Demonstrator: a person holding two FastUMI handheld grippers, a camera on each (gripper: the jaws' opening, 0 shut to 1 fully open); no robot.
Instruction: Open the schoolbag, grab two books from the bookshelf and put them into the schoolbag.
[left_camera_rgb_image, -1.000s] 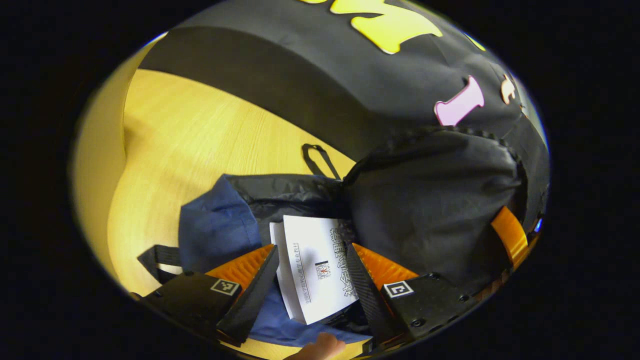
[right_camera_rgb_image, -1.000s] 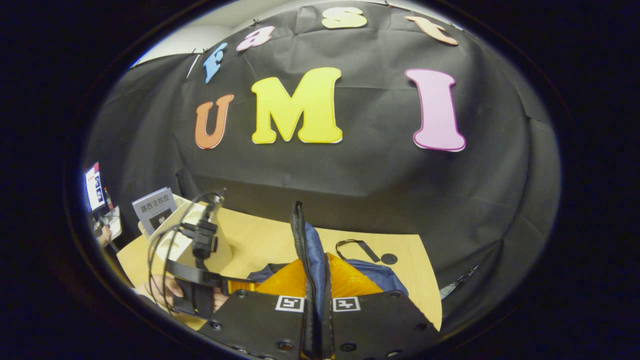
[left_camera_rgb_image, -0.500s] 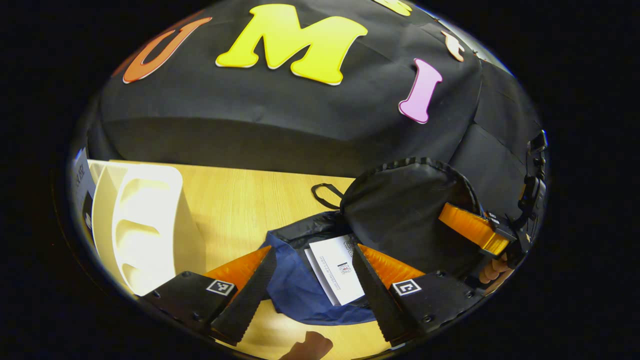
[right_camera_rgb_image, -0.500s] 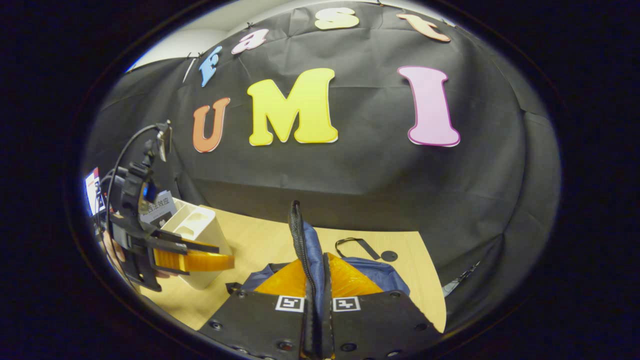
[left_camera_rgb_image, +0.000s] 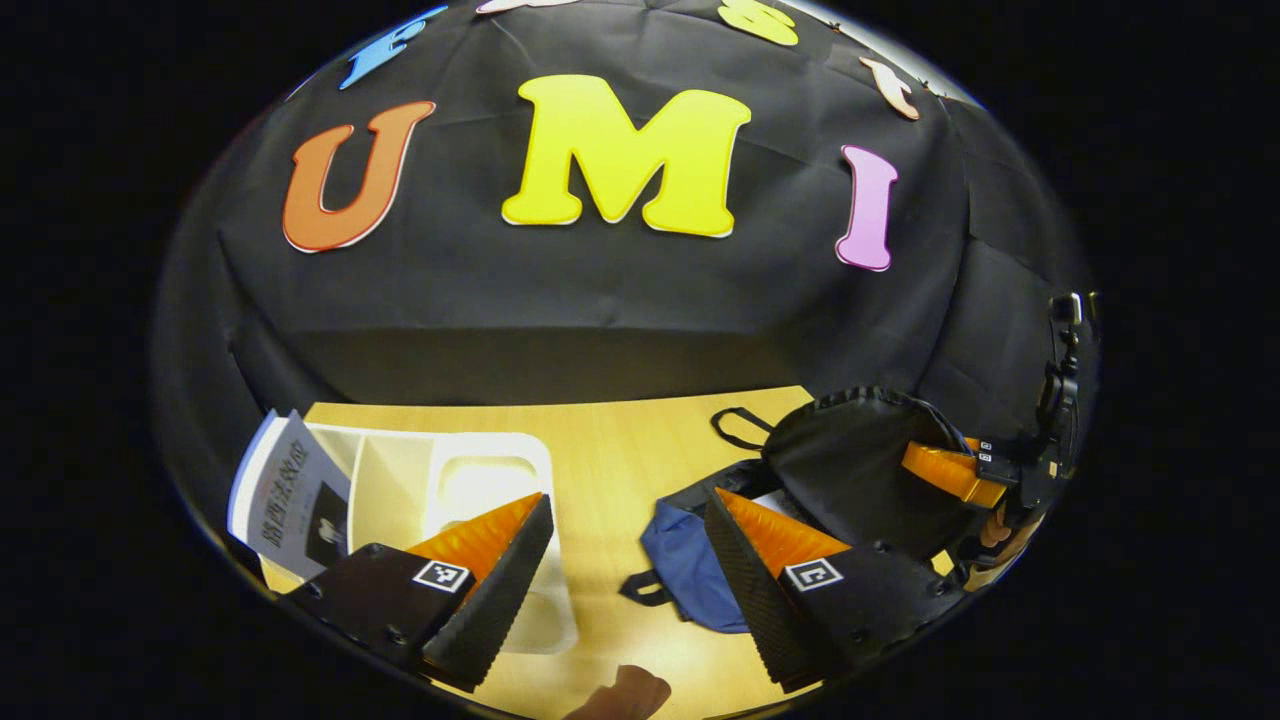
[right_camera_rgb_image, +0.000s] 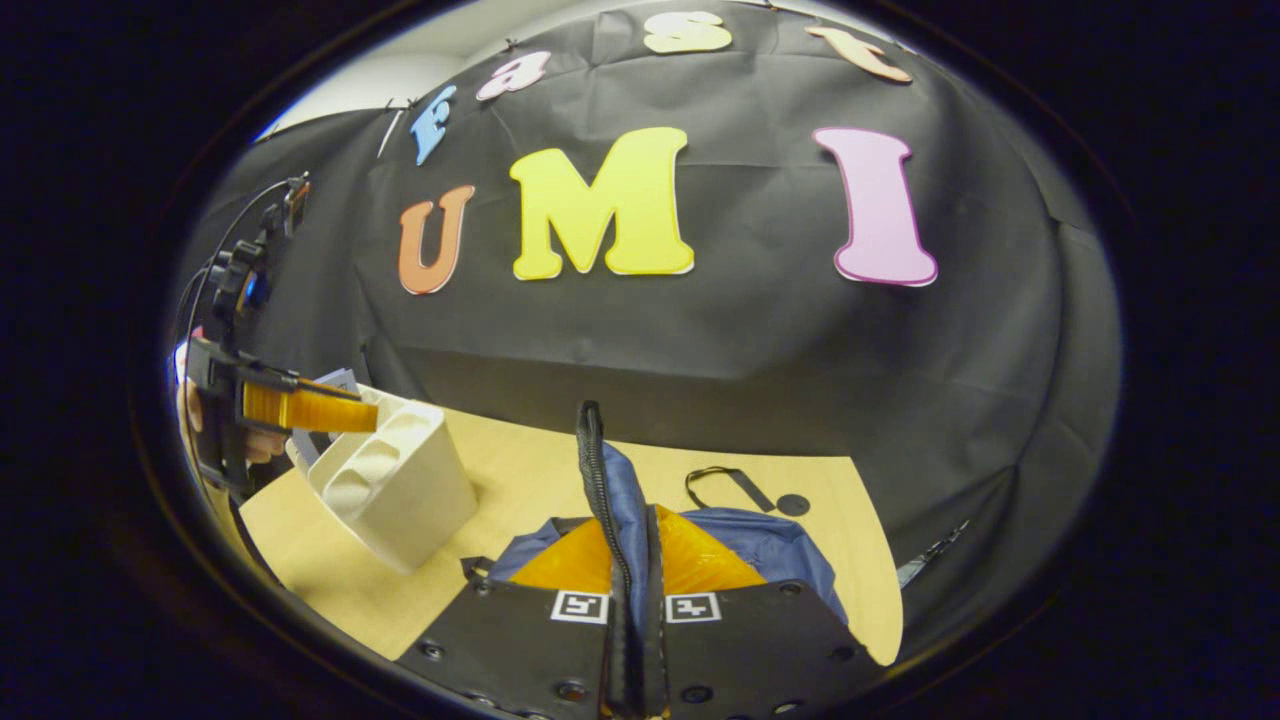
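Schoolbag of soft blue fabric lies on the pale wood-grain table, its black-lined flap lifted. My right claw pinches the flap's ribbed zipper edge between both orange ridged fingers. My left claw gapes wide and empty above the table, near the cream moulded bookshelf, where a grey-covered book stands tilted.

Blue-black schoolbag open on table; book upright in bookshelf
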